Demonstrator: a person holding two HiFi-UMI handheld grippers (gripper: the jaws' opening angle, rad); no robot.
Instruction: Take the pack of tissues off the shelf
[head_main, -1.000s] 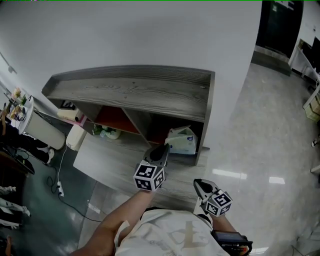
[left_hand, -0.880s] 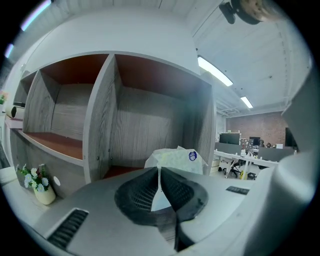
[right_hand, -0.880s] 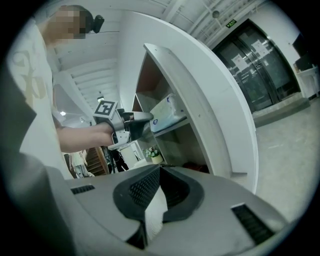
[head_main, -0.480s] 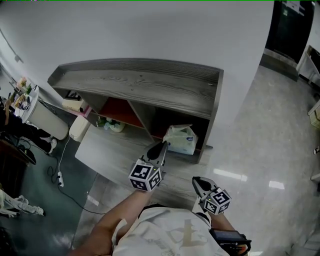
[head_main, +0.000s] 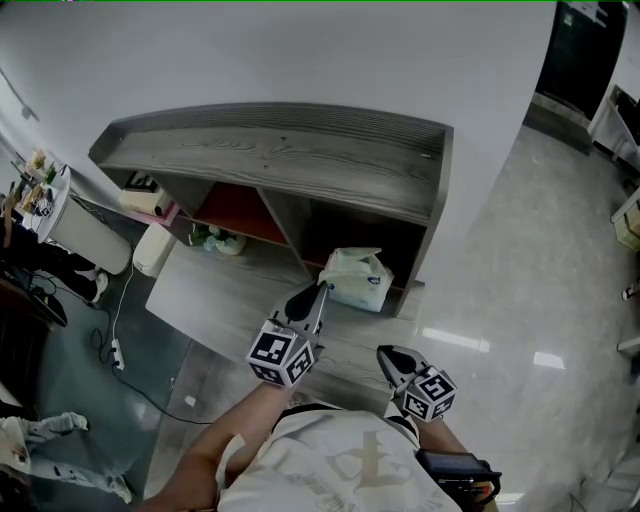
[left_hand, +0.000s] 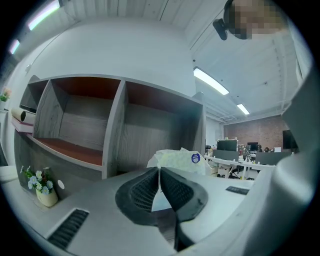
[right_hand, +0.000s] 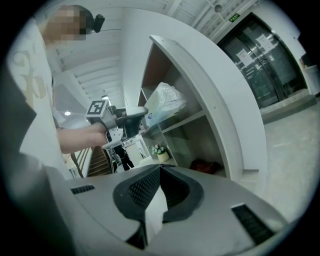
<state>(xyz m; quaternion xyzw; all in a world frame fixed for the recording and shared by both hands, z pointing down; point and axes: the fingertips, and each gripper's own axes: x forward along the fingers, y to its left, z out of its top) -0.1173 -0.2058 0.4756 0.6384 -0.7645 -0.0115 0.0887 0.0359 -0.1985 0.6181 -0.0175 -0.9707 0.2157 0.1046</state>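
The pack of tissues (head_main: 352, 278), a pale crinkled bag with a blue round label, stands at the front of the grey wooden shelf's (head_main: 300, 160) right-hand compartment. My left gripper (head_main: 320, 288) points at it from just in front and to its left, jaws shut and empty, apart from the pack. In the left gripper view the pack (left_hand: 181, 159) rises right behind the closed tips (left_hand: 159, 169). My right gripper (head_main: 387, 354) hangs lower near my body, shut with nothing in it. Its own view shows the pack (right_hand: 164, 102) and the left gripper (right_hand: 134, 115) beside it.
A small pot of flowers (left_hand: 44, 191) sits on the low grey platform (head_main: 215, 300) left of the pack. A red thing (right_hand: 206, 166) lies in a shelf compartment. White rolls (head_main: 150, 205) lie at the shelf's left end. A cable and power strip (head_main: 118, 375) lie on the floor.
The head view has drifted, so the shelf sits slightly higher and left. My left gripper has crept a little nearer the pack. The right gripper has barely moved.
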